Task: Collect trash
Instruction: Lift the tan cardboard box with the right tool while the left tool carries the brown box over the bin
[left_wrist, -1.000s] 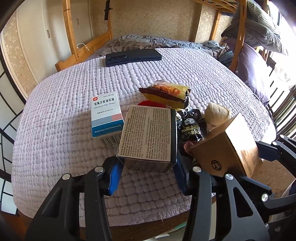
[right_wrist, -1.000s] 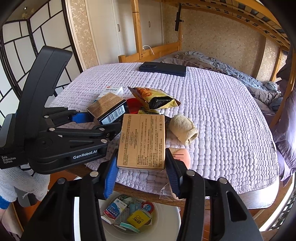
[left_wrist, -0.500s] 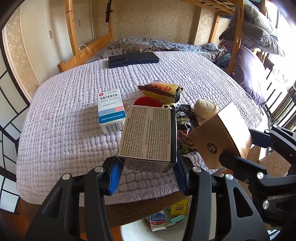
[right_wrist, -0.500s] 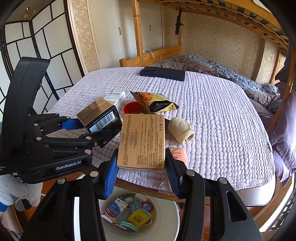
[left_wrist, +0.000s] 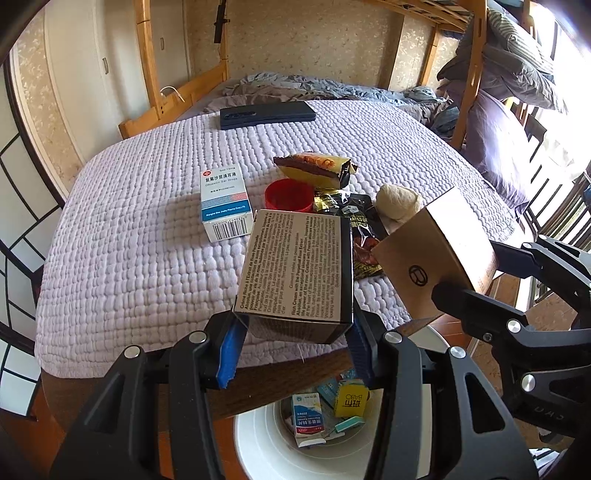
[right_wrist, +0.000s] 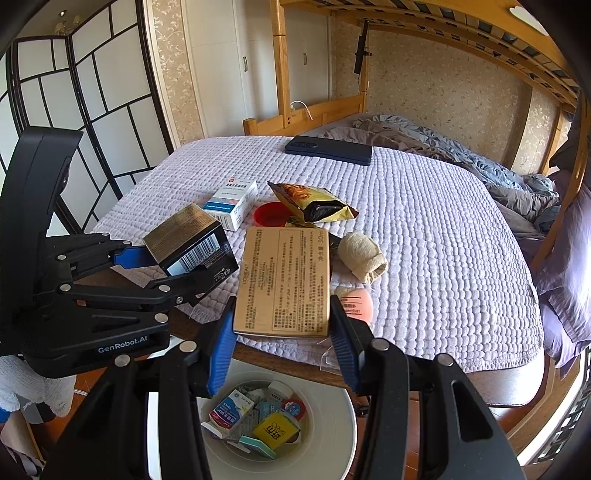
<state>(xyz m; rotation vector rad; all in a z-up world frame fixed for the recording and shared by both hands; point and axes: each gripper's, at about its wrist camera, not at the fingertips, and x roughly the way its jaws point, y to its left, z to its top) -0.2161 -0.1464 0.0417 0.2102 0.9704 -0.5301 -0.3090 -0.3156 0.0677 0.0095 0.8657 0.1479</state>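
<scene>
1. While both boxes were over the quilt a second ago, they now hang past the table edge, above the white round bin on the floor.
2. Clamped in the left gripper is the black-and-gold printed carton; the right gripper pinches the flat tan cardboard box.
3. Both look ready to drop, judging by the bin directly below.
4. Left on the lilac quilted cover: a white ear-drops box, red plastic cap, yellow snack wrapper and beige crumpled wad.
</scene>
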